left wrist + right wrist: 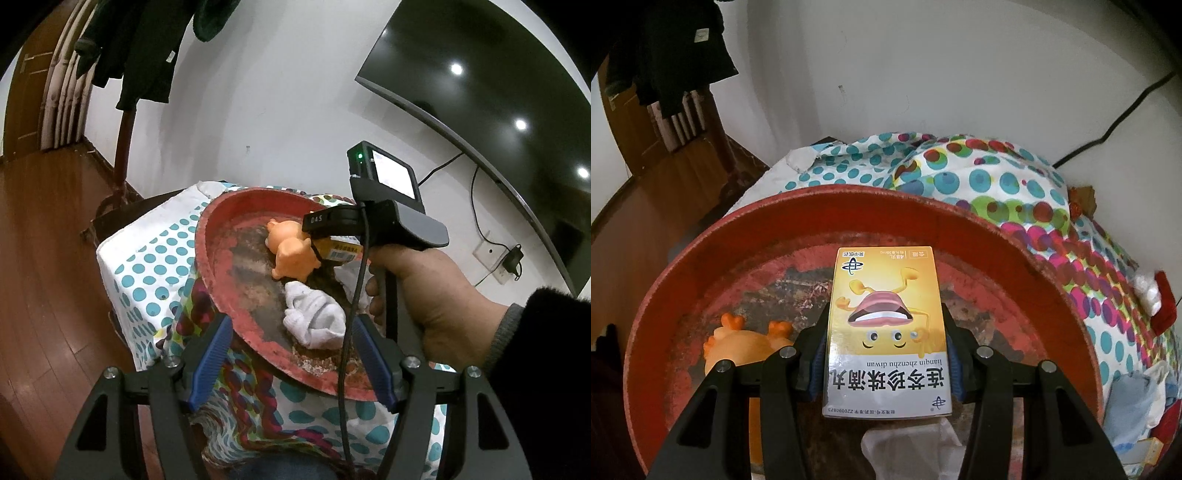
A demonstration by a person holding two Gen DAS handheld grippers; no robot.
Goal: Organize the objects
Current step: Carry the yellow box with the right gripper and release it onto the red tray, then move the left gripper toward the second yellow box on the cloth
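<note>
Home living room, wall-mounted television (491,92); coat stand (123,147) (dark clothes hung), wooden floor (48,258), polka-dot cloth (997,184)

Worn red basin (683,266) with dark patches, orange toy pig (291,254), white sock (314,317) at its five o'clock, yellow-and-white box (886,332), white cloth (997,184) — teal, multicoloured dots

Left wrist view: set back, at the near edge of the red basin (218,291), facing obliquely down across it toward the white wall (280,92). Right wrist view: close above the same basin (679,258), facing steeply down, wall (942,74) beyond. Shared: basin, orange toy (291,254) (746,343), dotted cloth (147,266) (997,184), probably the same yellow box (341,251) (886,332).
</note>
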